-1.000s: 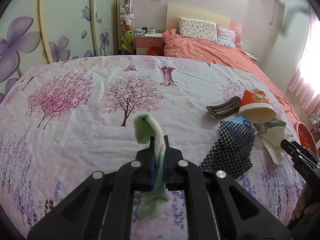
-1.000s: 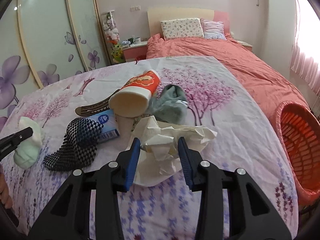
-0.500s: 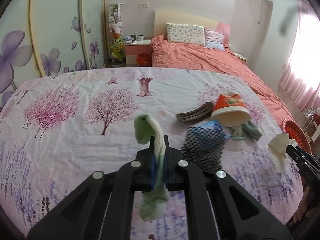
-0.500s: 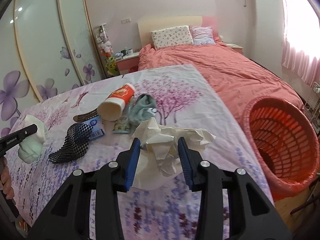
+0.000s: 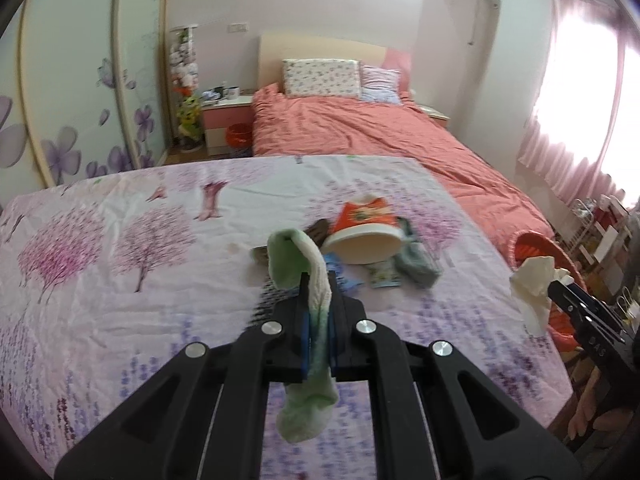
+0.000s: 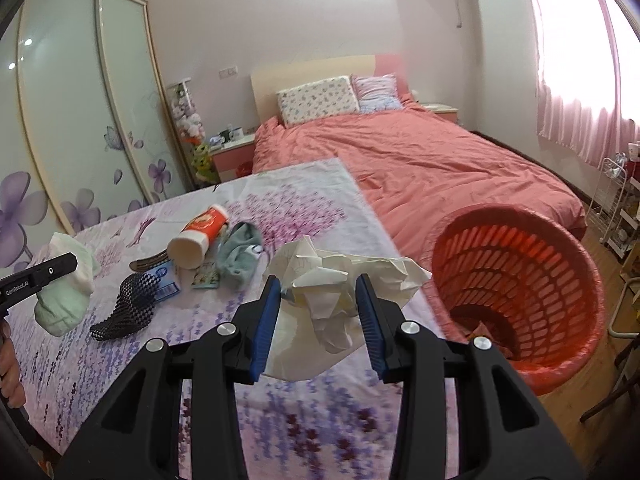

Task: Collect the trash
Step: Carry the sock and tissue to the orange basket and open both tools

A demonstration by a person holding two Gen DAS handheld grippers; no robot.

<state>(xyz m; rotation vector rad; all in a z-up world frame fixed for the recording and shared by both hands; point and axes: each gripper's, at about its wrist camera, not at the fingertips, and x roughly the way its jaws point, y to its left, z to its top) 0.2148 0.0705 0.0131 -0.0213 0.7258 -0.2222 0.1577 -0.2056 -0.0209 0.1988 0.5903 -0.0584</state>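
Note:
My left gripper [image 5: 318,312] is shut on a pale green sock [image 5: 308,416], which hangs above the flowered bedspread [image 5: 120,300]; the same sock [image 6: 64,300] shows at the left of the right wrist view. My right gripper [image 6: 318,304] is shut on a crumpled white paper [image 6: 332,280], held in the air left of a red plastic basket [image 6: 520,280]. That paper [image 5: 534,284] and basket [image 5: 536,248] appear at the right edge of the left wrist view. On the bedspread lie an orange paper cup [image 6: 198,236], a grey sock [image 6: 240,256], a black mesh piece [image 6: 128,308] and small packets.
A bed with a coral duvet [image 6: 440,160] and pillows stands behind the flowered surface. A wardrobe with flower-printed doors [image 6: 80,140] fills the left wall. A nightstand [image 5: 226,116] sits by the headboard. A wire rack [image 6: 616,216] stands under pink curtains at the right.
Both grippers have swung right and risen a little with their loads. The red basket has come far closer in the right wrist view; the cup and litter have slid left.

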